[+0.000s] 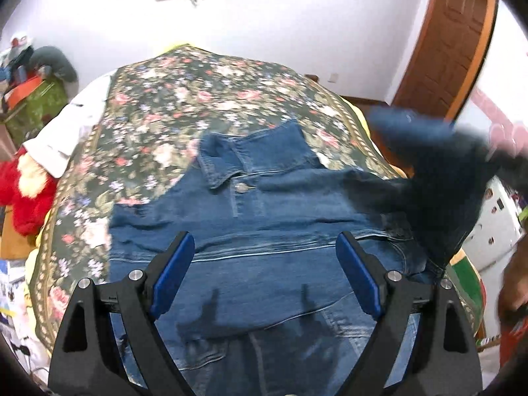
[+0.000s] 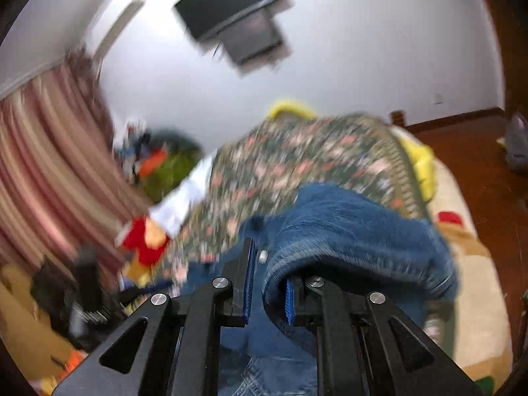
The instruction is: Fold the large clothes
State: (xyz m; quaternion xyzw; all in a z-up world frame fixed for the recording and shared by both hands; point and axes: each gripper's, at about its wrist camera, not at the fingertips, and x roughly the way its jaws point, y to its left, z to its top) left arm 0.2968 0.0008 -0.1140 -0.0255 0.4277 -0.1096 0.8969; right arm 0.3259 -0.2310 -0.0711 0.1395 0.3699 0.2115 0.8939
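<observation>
A blue denim jacket [image 1: 264,217] lies spread on a floral bedspread [image 1: 198,99], collar toward the far side. My left gripper [image 1: 264,241] hovers over the jacket's middle, open, with nothing between its blue pads [image 1: 171,274]. In the left wrist view the jacket's right sleeve [image 1: 429,171] is raised and blurred. My right gripper [image 2: 269,264] is shut on a fold of that denim sleeve [image 2: 346,231], which drapes over its right finger and hides the tip. The right wrist view is tilted and smeared by motion.
A white cloth [image 1: 76,132] and a red plush toy [image 1: 26,191] lie at the bed's left edge. A green box with clutter [image 1: 36,99] stands beyond. A wooden door [image 1: 448,39] is at the right, and a dark screen [image 2: 231,10] hangs on the wall.
</observation>
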